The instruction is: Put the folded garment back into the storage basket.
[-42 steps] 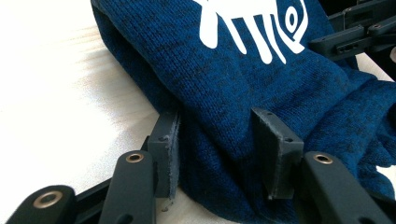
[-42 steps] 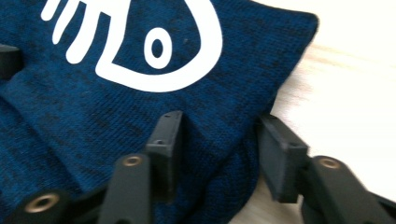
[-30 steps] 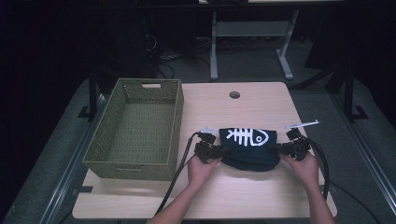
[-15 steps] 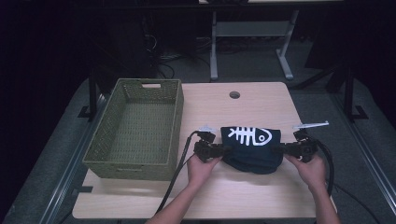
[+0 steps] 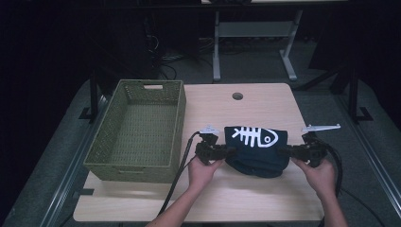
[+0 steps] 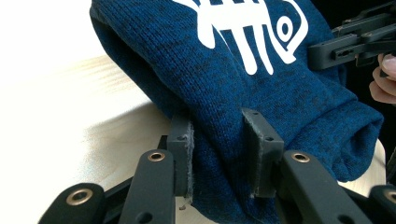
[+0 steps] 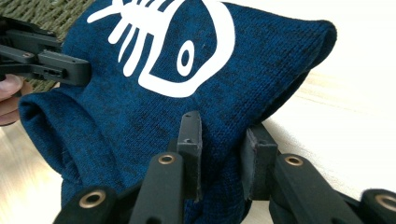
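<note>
Pinching from both ends, so the main risk is uneven grip. Going left to right in the high view:

- Olive-green woven rectangular basket (image 5: pixel 137 130) sits left of centre on the light wooden table (image 5: pixel 246 198). Its right wall stands just beside the left hand. If the load goes over that wall too low, a hanging fold likely catches the rim and drags.
- Left gripper (image 5: pixel 222 152) is narrowed onto the left edge of the folded dark-blue knit sweater with a white fish-skeleton print (image 5: pixel 257 150). In the left gripper view the pads (image 6: pixel 181 158) press a thick roll of knit (image 6: pixel 261 84) between them, jaws partly closed, not fully together. The bite looks shallow, near the fold's edge; the knit is stretchy, so it may creep out under load.
- Sweater lies right of centre on the table, between the two grippers, print facing up. It is several loose layers; only the outer ones seem clamped, so inner layers can sag or unfold once lifted.
- Right gripper (image 5: pixel 288 151) holds the opposite edge. In the right gripper view its jaws are likewise closed down on a bunch of the sweater (image 7: pixel 154 88), with fabric wedged between the pads (image 7: pixel 189 140).
- Cause to watch: hands pulling apart or rising at different rates. That stretches the knit, one side slips, and the bundle swings and opens.
- Black cable (image 5: pixel 177 175) trails from the left gripper along the basket's near corner; I judge it could snag there on a move toward the basket.
</note>
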`<act>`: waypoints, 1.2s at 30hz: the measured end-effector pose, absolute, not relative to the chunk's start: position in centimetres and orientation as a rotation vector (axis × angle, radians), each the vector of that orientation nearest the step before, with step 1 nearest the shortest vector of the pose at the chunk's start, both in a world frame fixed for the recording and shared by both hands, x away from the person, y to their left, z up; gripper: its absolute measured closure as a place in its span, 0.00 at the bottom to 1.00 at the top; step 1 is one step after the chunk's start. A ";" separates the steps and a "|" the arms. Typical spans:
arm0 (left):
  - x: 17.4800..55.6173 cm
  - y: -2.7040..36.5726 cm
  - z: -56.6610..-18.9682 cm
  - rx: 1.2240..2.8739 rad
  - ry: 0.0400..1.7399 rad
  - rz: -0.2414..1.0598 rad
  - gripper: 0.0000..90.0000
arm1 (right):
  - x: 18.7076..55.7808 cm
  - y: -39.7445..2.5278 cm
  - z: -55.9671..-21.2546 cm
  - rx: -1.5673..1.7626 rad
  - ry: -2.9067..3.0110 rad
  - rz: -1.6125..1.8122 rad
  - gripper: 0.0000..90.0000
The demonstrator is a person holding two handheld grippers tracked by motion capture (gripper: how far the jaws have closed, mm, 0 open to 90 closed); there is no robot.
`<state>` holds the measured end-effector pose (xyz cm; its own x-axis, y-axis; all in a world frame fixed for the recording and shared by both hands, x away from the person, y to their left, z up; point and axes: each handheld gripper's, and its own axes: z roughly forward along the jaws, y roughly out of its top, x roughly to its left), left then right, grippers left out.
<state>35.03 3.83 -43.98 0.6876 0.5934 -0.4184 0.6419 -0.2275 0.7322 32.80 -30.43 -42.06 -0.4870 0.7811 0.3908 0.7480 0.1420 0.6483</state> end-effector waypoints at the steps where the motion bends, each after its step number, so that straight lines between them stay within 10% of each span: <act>1: 35.0 3.9 -43.9 1.913 0.956 -0.061 0.74 | 32.7 -30.4 -41.9 1.568 2.343 1.291 0.80; 36: 33.4 5.1 -39.0 1.876 0.873 -0.032 0.74 | 30.6 -30.1 -37.5 1.473 2.303 1.413 0.80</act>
<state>33.42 5.05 -38.98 0.7367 0.5517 -0.3910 0.5788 -0.2155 0.7865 30.58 -30.09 -37.53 -0.5401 0.7452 0.3911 0.6863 0.1209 0.7172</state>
